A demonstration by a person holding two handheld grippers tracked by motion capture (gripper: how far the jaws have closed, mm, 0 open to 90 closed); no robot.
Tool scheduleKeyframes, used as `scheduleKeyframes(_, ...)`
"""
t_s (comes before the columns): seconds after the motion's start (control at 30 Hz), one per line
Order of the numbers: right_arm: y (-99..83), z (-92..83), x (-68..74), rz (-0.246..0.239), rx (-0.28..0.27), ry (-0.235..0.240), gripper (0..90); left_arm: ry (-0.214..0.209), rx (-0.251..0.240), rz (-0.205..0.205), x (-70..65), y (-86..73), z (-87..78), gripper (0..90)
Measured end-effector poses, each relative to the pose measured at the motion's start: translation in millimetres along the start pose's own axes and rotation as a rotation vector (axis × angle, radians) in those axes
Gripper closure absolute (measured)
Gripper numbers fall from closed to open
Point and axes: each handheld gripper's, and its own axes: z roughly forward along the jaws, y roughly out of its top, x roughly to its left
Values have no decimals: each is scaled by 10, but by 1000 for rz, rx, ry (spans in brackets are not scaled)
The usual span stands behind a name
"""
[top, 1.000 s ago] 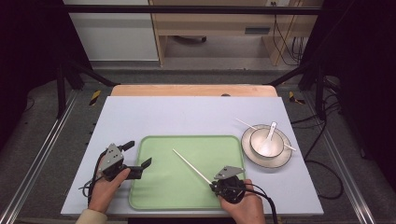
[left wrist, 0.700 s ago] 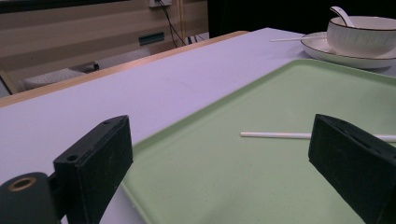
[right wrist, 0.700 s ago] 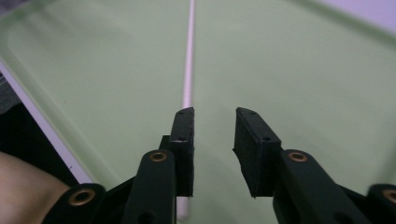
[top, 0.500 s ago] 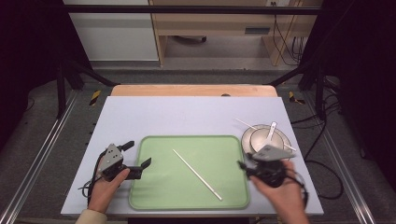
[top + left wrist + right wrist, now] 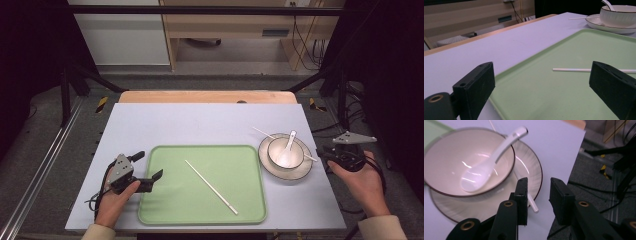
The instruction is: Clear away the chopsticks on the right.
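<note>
Two chopsticks are on the table [image 5: 200, 122], well apart. One chopstick [image 5: 211, 187] lies diagonally on the green tray [image 5: 170, 210], and the left gripper view shows it [image 5: 571, 70] between the two black jaws but farther away, not touched. The second chopstick [image 5: 264, 133] lies across the plate [image 5: 300, 172], under the bowl [image 5: 276, 150], with its end sticking out at the right rim [image 5: 533, 204]. A white spoon [image 5: 287, 152] rests inside the bowl, its handle over the rim. The left gripper [image 5: 150, 170] sits at the left edge of the tray, held by the left hand [image 5: 112, 202], and its jaws stand wide apart with nothing between them. The right gripper [image 5: 327, 155] is at the right edge of the table, just beside the plate, held by the right hand [image 5: 362, 182]. Its jaws [image 5: 537, 195] are a little apart and empty, near the end of the second chopstick.
</note>
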Motion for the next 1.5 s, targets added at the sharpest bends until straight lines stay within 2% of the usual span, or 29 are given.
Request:
scheduleKeyframes(0.1,-85,232,-73,17,26,55,683,-1,1,0,1,-2,0,60)
scheduleKeyframes(0.2,-96,376,-72,-16,49,65,680,-1,2,-1,0,-3,1,60)
scheduleKeyframes(0.3,-74,457,-48,-48,46,79,673,-4,2,0,-2,-4,3,60)
scheduleKeyframes(0.6,-94,643,-10,-123,96,100,699,-7,5,2,-7,-4,5,60)
scheduleKeyframes(0.9,-145,700,40,-158,98,142,826,-7,8,4,-7,-6,7,60)
scheduleKeyframes(0.97,-145,694,57,-144,100,135,832,-6,9,4,-7,-5,6,60)
scheduleKeyframes(1.03,-146,678,55,-151,101,137,834,-5,8,3,-6,-5,5,61)
scheduleKeyframes(1.13,-127,603,62,-112,74,90,836,-3,8,2,-3,-4,0,61)
scheduleKeyframes(1.17,-116,558,61,-91,60,68,837,-2,8,2,-2,-4,-1,61)
scheduleKeyframes(1.23,-85,416,71,-40,5,-15,837,-1,5,2,-1,-5,-1,61)
scheduleKeyframes(1.27,-74,360,79,-22,-19,-39,837,0,5,2,-1,-5,0,61)
scheduleKeyframes(1.3,-61,263,103,18,-59,-60,837,0,6,2,-1,-5,1,61)
scheduleKeyframes(1.33,-54,205,125,37,-81,-63,837,1,10,3,-1,-4,1,61)
scheduleKeyframes(1.4,-36,56,274,60,-112,-49,837,1,10,4,-5,-3,1,61)
scheduleKeyframes(1.43,-28,13,344,52,-112,-45,837,2,10,6,-6,-2,2,61)
scheduleKeyframes(1.5,17,-109,597,17,-125,-22,836,2,11,6,-7,-2,4,62)
